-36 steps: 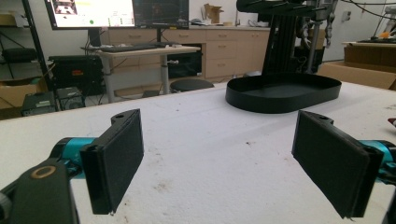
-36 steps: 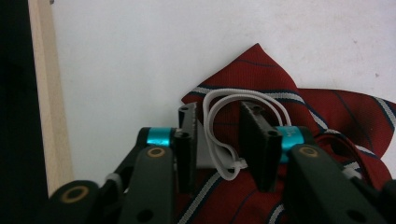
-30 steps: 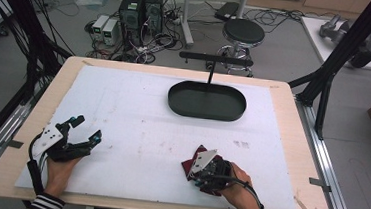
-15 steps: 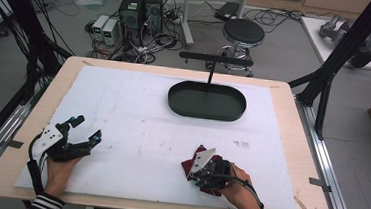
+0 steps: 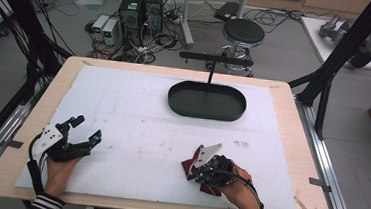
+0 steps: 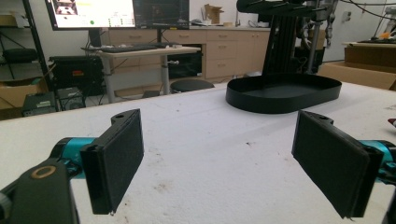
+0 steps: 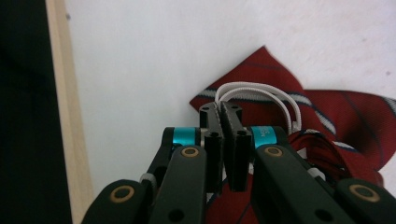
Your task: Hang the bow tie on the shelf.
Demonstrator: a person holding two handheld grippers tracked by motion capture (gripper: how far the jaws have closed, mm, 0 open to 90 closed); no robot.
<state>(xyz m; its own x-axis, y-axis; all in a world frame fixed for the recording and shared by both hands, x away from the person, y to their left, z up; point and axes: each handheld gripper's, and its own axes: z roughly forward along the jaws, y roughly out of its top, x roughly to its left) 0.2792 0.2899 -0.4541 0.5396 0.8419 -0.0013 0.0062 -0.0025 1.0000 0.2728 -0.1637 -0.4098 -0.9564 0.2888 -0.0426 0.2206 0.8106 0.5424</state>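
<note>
The right gripper (image 7: pixel 223 122) has just been closing and now clamps the white cord (image 7: pixel 261 93) of the red cloth (image 7: pixel 345 116) near the table's (image 5: pixel 136 130) front edge.

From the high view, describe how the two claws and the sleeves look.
Both are black linkage frames with teal collars, brass-coloured pivot rings and flat black pads. The left claw and right claw each carry a pale three-cornered plate and trail a black cable. The sleeves are striped black and white.
</note>
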